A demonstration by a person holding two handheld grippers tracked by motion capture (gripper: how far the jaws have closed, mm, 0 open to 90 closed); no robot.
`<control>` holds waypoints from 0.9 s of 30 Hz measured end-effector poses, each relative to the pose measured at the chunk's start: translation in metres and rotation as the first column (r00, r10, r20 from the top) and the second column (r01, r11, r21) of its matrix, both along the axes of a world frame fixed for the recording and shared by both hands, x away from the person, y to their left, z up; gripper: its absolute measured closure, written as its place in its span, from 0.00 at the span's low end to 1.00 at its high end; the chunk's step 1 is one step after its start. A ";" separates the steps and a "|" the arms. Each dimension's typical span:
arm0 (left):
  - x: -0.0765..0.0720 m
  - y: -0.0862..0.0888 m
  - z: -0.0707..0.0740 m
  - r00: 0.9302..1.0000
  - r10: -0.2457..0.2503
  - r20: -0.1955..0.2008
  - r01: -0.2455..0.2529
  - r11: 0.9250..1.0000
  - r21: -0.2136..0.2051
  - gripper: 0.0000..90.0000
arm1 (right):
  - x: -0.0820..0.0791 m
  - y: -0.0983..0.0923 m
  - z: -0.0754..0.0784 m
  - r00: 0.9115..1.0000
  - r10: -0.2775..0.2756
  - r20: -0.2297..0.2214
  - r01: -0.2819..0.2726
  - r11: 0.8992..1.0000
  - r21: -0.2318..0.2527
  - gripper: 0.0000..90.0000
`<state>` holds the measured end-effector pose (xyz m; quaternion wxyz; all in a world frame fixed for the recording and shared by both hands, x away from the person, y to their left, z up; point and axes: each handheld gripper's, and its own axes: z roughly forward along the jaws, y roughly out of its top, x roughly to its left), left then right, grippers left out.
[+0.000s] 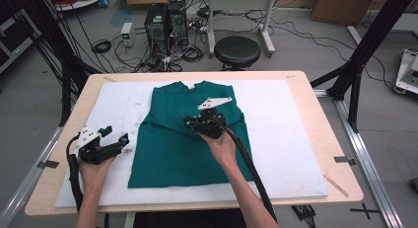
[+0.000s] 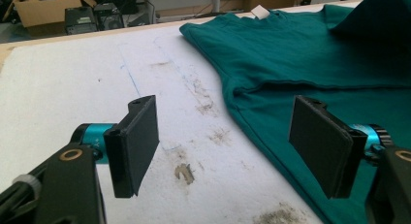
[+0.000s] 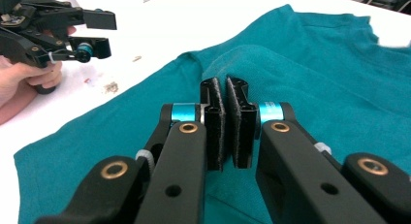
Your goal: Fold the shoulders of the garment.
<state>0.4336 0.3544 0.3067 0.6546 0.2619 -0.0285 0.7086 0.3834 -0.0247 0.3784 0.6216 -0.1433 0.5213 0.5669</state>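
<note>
A teal T-shirt (image 1: 167, 149) lies flat on the white board (image 1: 291, 139), collar toward the far side. My right gripper (image 1: 191, 121) is over the shirt's middle, shut, and a raised ridge of the teal cloth (image 3: 242, 56) runs up into its jaw tips (image 3: 226, 88), so it seems pinched on a fold. My left gripper (image 1: 115, 134) rests on the board just left of the shirt's edge, jaws wide open with nothing between them (image 2: 228, 141). From that view the shirt (image 2: 300, 54) lies ahead and to the right. The right gripper view also shows the left gripper (image 3: 99, 35) farther off.
The board sits on a wooden table (image 1: 320, 119); bare board lies to the left and right of the shirt. Smudges mark the board near the left gripper (image 2: 208, 107). Beyond the table are a black stool (image 1: 236, 51), computer towers (image 1: 165, 20) and cables.
</note>
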 end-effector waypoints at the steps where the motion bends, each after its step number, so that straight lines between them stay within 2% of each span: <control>1: 0.000 0.000 0.000 1.000 -0.001 0.001 0.001 1.000 -0.001 0.30 | 0.001 0.002 0.000 1.000 0.004 -0.006 -0.004 1.000 -0.006 0.97; 14: 0.000 0.000 0.000 1.000 0.002 0.000 -0.002 1.000 -0.003 0.30 | 0.008 0.018 -0.002 1.000 -0.007 -0.020 0.006 0.999 -0.041 0.97; 18: 0.000 0.000 0.000 1.000 0.002 -0.001 -0.002 1.000 -0.002 0.30 | 0.011 0.021 0.000 0.999 -0.007 -0.041 0.005 0.999 -0.050 0.95; 19: 0.000 0.000 0.000 1.000 0.002 -0.002 -0.002 1.000 -0.002 0.30 | 0.012 0.022 0.000 0.999 -0.006 -0.042 0.003 0.998 -0.060 0.93; 22: 0.000 0.000 0.000 1.000 0.001 -0.002 -0.001 1.000 -0.003 0.30 | 0.012 0.021 0.001 0.998 0.019 -0.060 -0.023 0.997 -0.069 0.71; 23: 0.000 0.000 0.000 1.000 0.000 -0.003 0.000 1.000 -0.002 0.30 | 0.011 0.021 0.001 0.998 0.030 -0.057 -0.033 0.998 -0.061 0.60; 27: 0.000 -0.001 0.000 1.000 -0.002 -0.002 0.002 1.000 -0.002 0.30 | 0.005 0.013 0.001 0.999 0.022 -0.049 -0.023 1.000 -0.012 0.37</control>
